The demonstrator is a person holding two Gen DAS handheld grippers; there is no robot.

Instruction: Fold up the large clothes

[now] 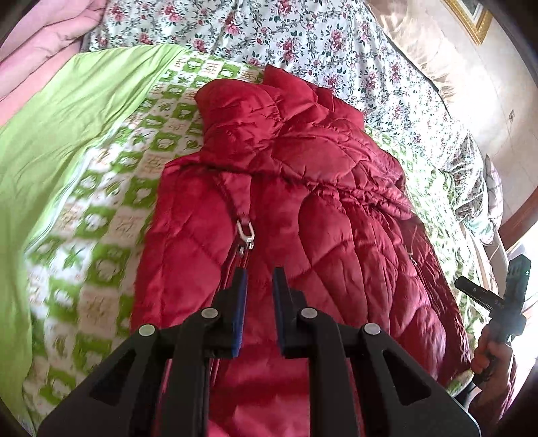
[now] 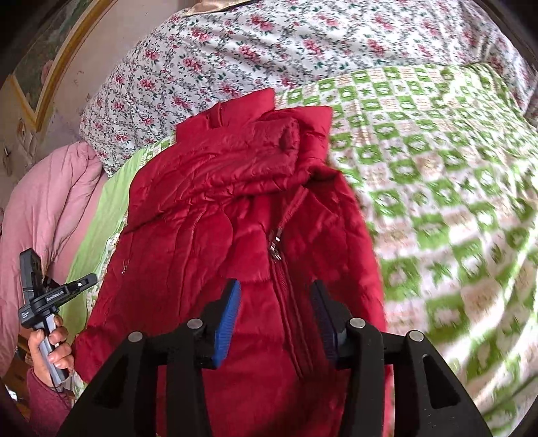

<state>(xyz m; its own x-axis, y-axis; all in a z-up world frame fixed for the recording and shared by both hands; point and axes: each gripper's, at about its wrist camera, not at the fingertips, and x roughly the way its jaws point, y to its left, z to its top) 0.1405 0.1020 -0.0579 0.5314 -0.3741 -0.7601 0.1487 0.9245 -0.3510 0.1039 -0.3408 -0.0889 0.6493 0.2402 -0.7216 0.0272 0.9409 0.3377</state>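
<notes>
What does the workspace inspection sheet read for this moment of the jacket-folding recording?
Surface: bed spread with a green-and-white patterned blanket; a floral quilt lies beyond it.
Job's things: red quilted jacket lies on the blanket, zip closed, zipper pull visible, collar end farthest from the cameras.
Clutter: pink duvet bunched beside the blanket.
Grippers: left gripper nearly shut, nothing between its pads; right gripper open, above the jacket's zip line, gripping nothing.
Cables: nothing seen for certain.
Surroundings: gold picture frame on the wall; the person's hand holds the left gripper's handle.
</notes>
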